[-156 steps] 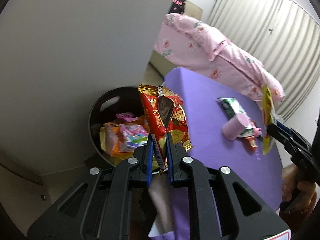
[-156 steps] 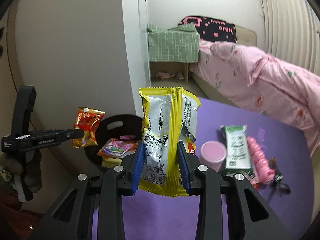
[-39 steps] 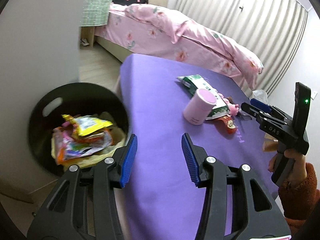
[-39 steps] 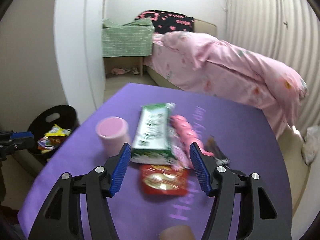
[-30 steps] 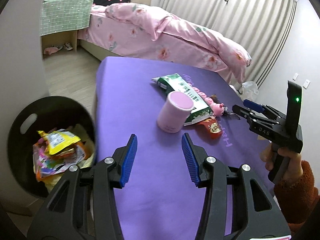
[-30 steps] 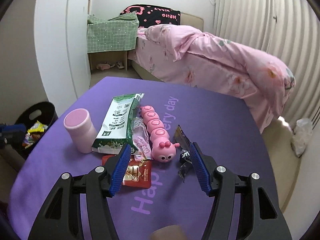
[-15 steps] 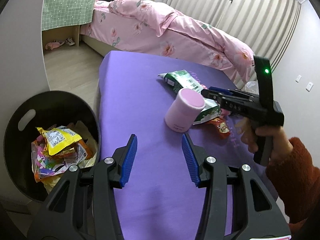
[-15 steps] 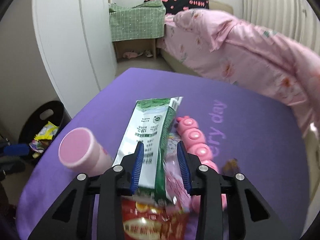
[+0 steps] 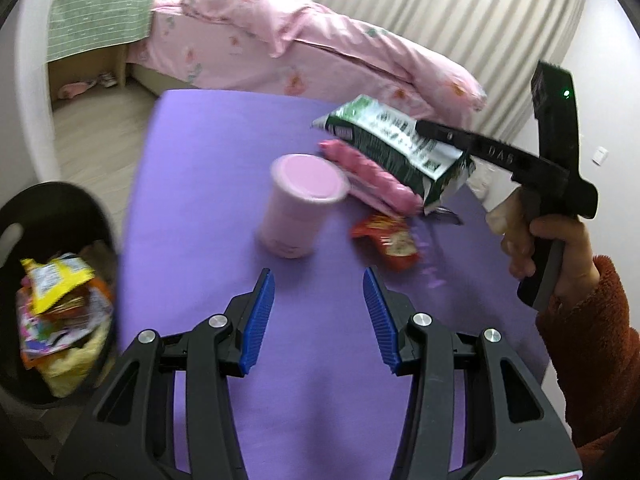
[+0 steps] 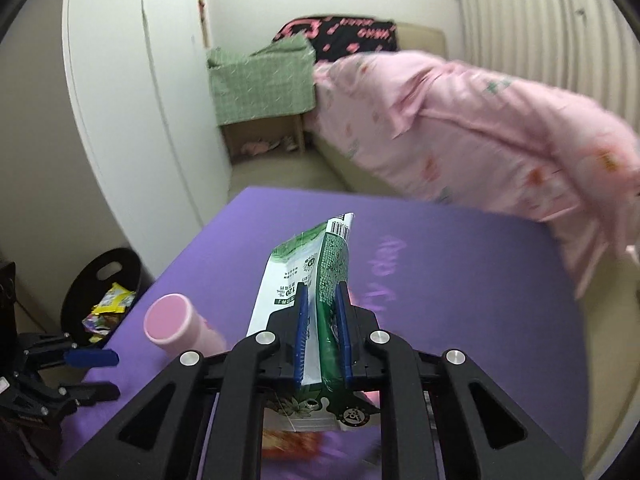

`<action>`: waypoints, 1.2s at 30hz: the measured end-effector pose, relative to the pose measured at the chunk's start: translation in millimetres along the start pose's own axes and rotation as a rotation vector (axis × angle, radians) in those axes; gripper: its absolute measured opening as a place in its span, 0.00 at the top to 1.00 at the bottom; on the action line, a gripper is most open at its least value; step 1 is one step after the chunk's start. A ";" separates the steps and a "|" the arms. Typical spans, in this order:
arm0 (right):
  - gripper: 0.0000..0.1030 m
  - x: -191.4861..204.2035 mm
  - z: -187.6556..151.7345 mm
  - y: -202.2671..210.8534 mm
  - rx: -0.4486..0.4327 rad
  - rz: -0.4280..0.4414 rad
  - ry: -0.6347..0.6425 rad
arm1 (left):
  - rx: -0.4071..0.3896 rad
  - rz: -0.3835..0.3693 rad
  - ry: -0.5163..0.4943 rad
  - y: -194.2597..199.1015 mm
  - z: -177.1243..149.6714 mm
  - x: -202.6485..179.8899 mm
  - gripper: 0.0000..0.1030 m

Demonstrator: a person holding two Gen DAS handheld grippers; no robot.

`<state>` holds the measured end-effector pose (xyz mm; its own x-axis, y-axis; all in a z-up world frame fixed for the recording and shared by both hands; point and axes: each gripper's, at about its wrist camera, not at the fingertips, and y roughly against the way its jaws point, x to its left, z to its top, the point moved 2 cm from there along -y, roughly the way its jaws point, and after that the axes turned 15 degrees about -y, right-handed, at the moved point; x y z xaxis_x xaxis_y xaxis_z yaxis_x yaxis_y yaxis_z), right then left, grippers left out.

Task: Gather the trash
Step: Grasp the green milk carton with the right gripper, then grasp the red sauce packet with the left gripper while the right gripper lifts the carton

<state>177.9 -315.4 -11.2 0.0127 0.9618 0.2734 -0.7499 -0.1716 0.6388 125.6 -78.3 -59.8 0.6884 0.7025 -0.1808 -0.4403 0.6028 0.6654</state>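
The left wrist view looks down across the purple table (image 9: 192,184) from its near edge, toward the bed (image 9: 320,52). The right wrist view faces the same way, closer. Both share the pink cup (image 9: 298,208) and black bin (image 10: 102,280).

**Lighting and image quality, both wrist views**

Soft, even indoor light fills the room; brightest on the white wall (image 10: 120,120) and the curtains (image 9: 460,12). Shadows on the purple tabletop (image 9: 192,184) are faint. Fisheye distortion bows straight lines, and black vignetting rounds every corner. Motion blur smears the pink quilt (image 10: 480,140) and the pink cup (image 9: 298,208); the tool bodies nearest each lens stay sharp.
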 end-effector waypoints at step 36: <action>0.86 -70.1 -57.4 64.8 -0.052 -0.091 -0.169 | 0.121 -0.022 0.016 -38.9 10.3 -32.5 0.90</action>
<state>90.5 -381.7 -30.3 0.1901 0.9225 0.3360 -0.7735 -0.0700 0.6299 126.3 -128.5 -72.3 0.6873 0.6960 -0.2078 -0.3514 0.5690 0.7435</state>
